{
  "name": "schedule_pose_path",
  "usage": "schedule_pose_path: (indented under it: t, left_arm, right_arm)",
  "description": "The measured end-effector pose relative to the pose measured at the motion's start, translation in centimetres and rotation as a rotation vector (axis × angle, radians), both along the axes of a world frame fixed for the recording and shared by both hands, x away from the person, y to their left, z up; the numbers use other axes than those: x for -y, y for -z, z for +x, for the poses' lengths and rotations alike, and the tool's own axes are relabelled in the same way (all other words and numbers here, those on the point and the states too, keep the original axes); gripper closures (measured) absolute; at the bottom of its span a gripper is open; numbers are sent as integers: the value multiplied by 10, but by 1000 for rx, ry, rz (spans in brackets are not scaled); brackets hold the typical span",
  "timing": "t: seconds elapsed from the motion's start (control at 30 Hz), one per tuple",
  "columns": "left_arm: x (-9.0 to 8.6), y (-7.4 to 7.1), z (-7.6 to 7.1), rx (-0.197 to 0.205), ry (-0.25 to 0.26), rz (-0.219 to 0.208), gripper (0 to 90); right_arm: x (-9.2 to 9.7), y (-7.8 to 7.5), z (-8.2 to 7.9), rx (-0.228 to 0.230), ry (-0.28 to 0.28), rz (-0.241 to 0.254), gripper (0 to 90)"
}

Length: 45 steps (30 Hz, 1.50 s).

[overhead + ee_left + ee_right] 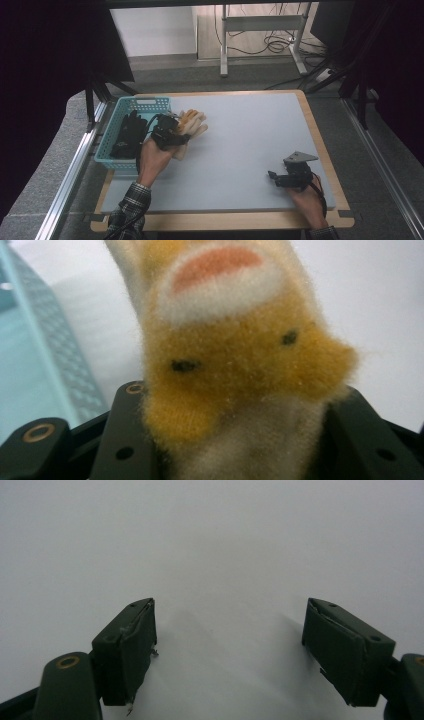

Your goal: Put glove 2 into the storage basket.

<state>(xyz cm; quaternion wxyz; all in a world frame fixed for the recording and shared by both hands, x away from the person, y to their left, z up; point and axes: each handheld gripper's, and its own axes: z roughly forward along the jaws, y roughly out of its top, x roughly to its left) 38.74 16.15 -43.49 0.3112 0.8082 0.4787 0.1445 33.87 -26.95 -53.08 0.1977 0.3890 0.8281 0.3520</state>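
Left gripper [235, 440] is clamped on the fuzzy glove [235, 365], just beside the basket [107, 145] at its 3 o'clock. Right gripper [230, 650] sits with jaws apart, holding nothing, on the table [250, 140] at 5 o'clock. Glove looks soft, light and floppy, so I'd grip the cuff and expect droop.

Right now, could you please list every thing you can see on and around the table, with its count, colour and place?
fuzzy glove: one, orange and cream, held in the left gripper beside the basket.
basket: one, light blue plastic, at the left edge of the table.
black gloves: a dark bundle, count unclear, inside the basket.
table: one, pale grey top with a wooden border.
metal stand: one, grey, on the floor beyond the table, with cables near it.
left gripper: one, black, jaws closed on the fuzzy glove.
right gripper: one, black, jaws open with nothing between them, low over the table's right front.
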Motion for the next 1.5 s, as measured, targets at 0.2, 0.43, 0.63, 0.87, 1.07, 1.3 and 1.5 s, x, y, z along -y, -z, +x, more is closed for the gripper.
schedule_pose_path:
  t: [0.2,0.43,0.63,0.87,1.07,1.3,1.5]
  left_arm:
    - [-13,-6,2,9,-34,8,543]
    - [-29,-12,4,17,-79,24,541]
    - [-47,-17,7,27,-125,34,540]
    - [-72,-21,8,43,-183,38,538]
    - [-93,-22,10,43,-242,39,535]
    - [-110,-13,18,8,-292,54,531]
    - [-115,3,32,-47,-318,72,529]
  right_arm:
    - [0,0,0,0,0,0,215]
    - [0,0,0,0,0,0,215]
    - [0,0,0,0,0,0,215]
    - [0,0,0,0,0,0,214]
    - [0,0,0,0,1,0,214]
    - [0,0,0,0,0,-1,214]
    - [0,0,0,0,0,0,214]
